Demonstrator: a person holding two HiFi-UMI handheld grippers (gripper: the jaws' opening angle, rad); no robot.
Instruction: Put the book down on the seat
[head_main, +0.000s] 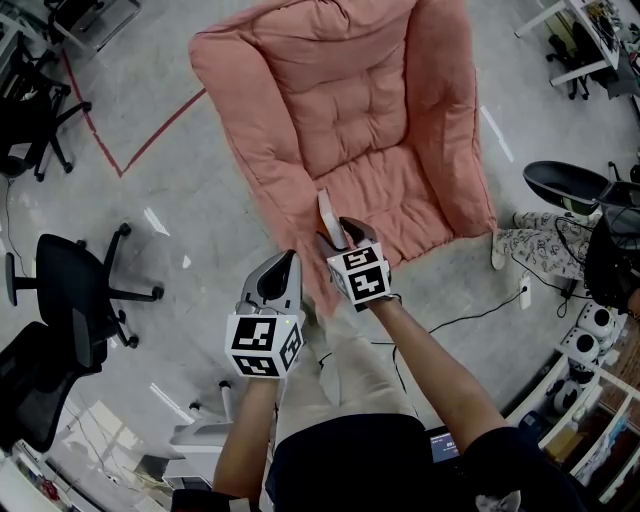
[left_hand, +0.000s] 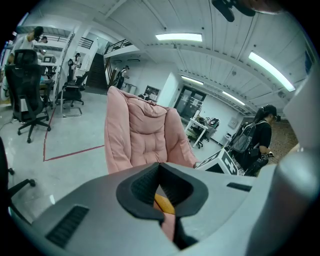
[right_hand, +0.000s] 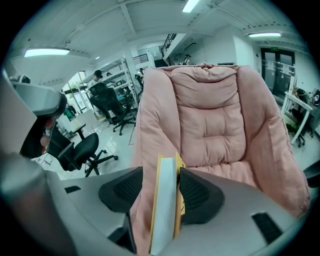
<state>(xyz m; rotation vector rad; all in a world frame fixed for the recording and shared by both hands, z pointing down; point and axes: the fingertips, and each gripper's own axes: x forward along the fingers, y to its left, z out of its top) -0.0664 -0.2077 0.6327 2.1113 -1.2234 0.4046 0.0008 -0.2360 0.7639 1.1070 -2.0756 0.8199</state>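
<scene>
First, on the left side, the left hand-held gripper has its jaws drawn together at the tips, and I can make out nothing held in them. A small yellow bit shows in the gap behind the tips, and I cannot tell what it is. This gripper hangs just beside its partner, a little nearer to the person, and it is best left waiting there, out of the way.

To its right, the right hand-held gripper is closed on the thin book with yellow covers and white page edges, which stands upright on its edge between the jaws. The right pad lies against the cover, but a narrow strip of pink shows between the left pad and the book near the tips. I judge from this that the hold is not very firm.

Ahead of this gripper, slightly to its right, is the quilted seat cushion of the pink padded fabric armchair. The book is over the front edge of the cushion and seems not to touch it.

To do the step well, I would carry the book forward over the middle of the cushion and turn the wrist until a cover faces down. Then I would lower it onto the soft fabric and only after that open the jaws. Released on its edge, it would probably fall over.
</scene>
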